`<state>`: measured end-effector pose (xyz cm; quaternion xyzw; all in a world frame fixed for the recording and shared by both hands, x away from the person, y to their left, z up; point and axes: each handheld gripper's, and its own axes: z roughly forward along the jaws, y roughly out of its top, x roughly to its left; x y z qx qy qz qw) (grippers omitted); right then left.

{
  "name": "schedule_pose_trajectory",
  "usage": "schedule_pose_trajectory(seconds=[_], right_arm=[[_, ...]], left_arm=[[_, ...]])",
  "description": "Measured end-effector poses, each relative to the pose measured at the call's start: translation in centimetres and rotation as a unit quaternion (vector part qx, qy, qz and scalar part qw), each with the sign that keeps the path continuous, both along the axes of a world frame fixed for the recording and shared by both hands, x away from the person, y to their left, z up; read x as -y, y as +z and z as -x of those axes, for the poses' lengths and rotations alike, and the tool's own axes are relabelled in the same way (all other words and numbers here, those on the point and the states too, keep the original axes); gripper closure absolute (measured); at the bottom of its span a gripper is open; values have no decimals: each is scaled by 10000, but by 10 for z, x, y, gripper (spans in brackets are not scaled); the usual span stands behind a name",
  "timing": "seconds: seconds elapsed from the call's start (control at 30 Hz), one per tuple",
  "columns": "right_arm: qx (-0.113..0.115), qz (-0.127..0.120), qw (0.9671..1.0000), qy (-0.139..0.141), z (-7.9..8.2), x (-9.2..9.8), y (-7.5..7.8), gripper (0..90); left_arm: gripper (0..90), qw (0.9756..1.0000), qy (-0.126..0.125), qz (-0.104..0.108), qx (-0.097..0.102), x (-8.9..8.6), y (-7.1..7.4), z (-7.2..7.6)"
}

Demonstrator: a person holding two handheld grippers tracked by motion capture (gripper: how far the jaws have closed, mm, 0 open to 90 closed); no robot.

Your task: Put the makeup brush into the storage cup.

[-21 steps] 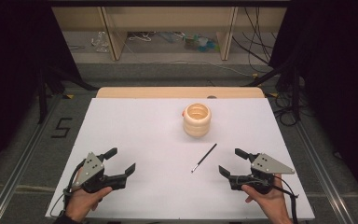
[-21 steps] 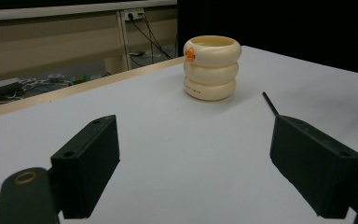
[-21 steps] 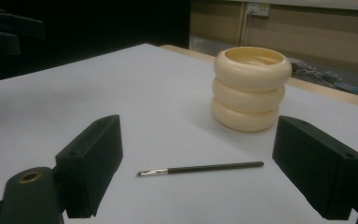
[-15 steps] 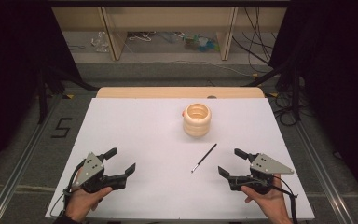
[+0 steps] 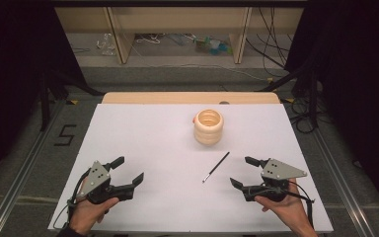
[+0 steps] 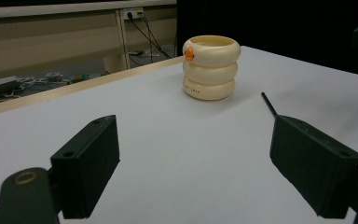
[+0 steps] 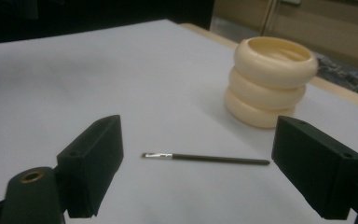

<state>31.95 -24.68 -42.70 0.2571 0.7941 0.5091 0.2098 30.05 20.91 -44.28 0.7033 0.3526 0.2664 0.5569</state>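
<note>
From the high view, a white rectangular surface (image 5: 153, 148) with a bare wooden strip along its far edge carries two things. A cream, ribbed holder shaped like three stacked rings (image 5: 208, 127) stands upright a little right of centre, towards the far side. A thin black brush with a pale tip (image 5: 216, 167) lies flat on the surface nearer the person, slanting from the holder's side down to the left, well apart from the holder. The left tool (image 5: 128, 170) sits at the near left in the person's hand, its jaws apart and holding nothing. The right tool (image 5: 243, 173) sits at the near right, jaws likewise spread and empty, pointing leftward at the brush, near it but not touching. Bare white surface lies between each tool and the brush. Beyond the surface are a grey floor, trailing cables and wooden furniture legs.

In the left gripper view, the two black jaws stand wide apart with only the surface between them. The holder (image 6: 210, 67) stands ahead, an orange spot on its upper ring, and the brush's dark end (image 6: 268, 103) shows just above the right-hand jaw.

In the right gripper view, the jaws are wide apart and the brush (image 7: 205, 158) lies crosswise between and beyond them, untouched, its pale tip to the left. The holder (image 7: 272, 81) stands behind it, to the right.
</note>
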Motion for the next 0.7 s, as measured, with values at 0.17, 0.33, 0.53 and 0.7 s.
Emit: schedule_pose_trajectory(seconds=[0.17, 0.33, 0.53, 0.7], right_arm=[[-132, 336, 9989, 288, -6, -6, 1, 176], [-239, 634, 9957, 626, -21, -16, 8, 183], [-356, 858, 9923, 814, -37, -27, 13, 195], [-479, 1222, 9856, 1069, -49, -39, 16, 213]], left_arm=[[156, 10000, -6, 34, -37, 1, 0, 0], [156, 10000, 2, 31, -56, 1, -1, 0], [156, 10000, -3, 29, -45, 0, 0, -1], [156, 10000, -9, 16, -51, 0, -1, 0]])
